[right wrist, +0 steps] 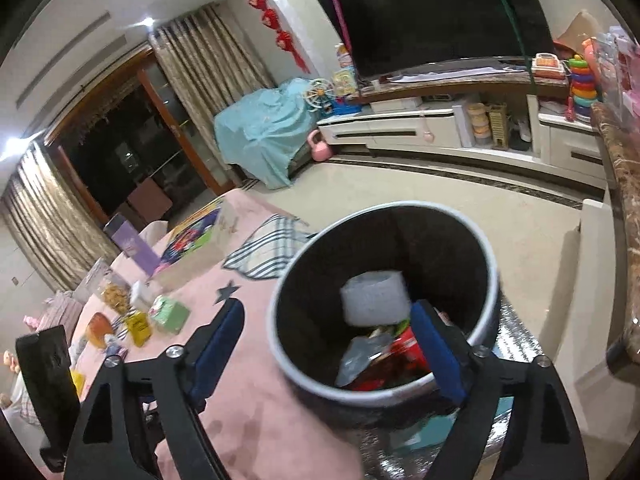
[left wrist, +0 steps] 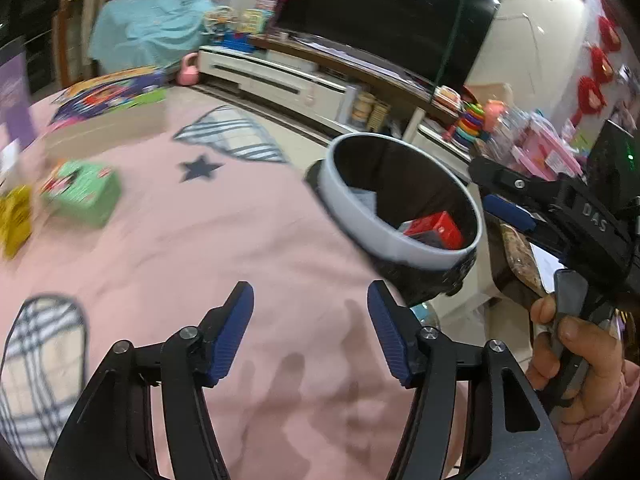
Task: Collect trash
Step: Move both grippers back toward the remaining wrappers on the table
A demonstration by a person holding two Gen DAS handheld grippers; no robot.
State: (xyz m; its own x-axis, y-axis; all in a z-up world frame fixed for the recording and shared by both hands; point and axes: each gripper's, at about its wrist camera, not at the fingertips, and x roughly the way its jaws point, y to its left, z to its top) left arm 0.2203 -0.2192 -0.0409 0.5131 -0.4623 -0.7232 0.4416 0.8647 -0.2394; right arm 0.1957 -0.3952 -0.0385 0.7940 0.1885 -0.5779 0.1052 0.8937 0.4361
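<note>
A round trash bin with a grey rim [left wrist: 362,216] [right wrist: 280,344] stands at the edge of the pink tablecloth [left wrist: 200,260] [right wrist: 256,400]. Inside lie a red packet [left wrist: 438,228] [right wrist: 408,354], a white foam piece [right wrist: 374,298] that looks to be in mid-air, and a grey wrapper [right wrist: 358,354]. My right gripper [right wrist: 332,344] is open and empty right over the bin; it also shows in the left wrist view [left wrist: 512,210]. My left gripper [left wrist: 310,332] is open and empty over the cloth, left of the bin. A green box [left wrist: 82,192] [right wrist: 170,314] and yellow packet [left wrist: 16,220] [right wrist: 138,328] lie far left.
A colourful book [left wrist: 108,92] [right wrist: 192,234] and a purple box [right wrist: 134,246] lie at the table's far side. Beyond are a TV [left wrist: 388,20] [right wrist: 436,12], a white cabinet [left wrist: 276,76] [right wrist: 404,132], toys and a pink kettlebell [left wrist: 188,70] [right wrist: 320,146].
</note>
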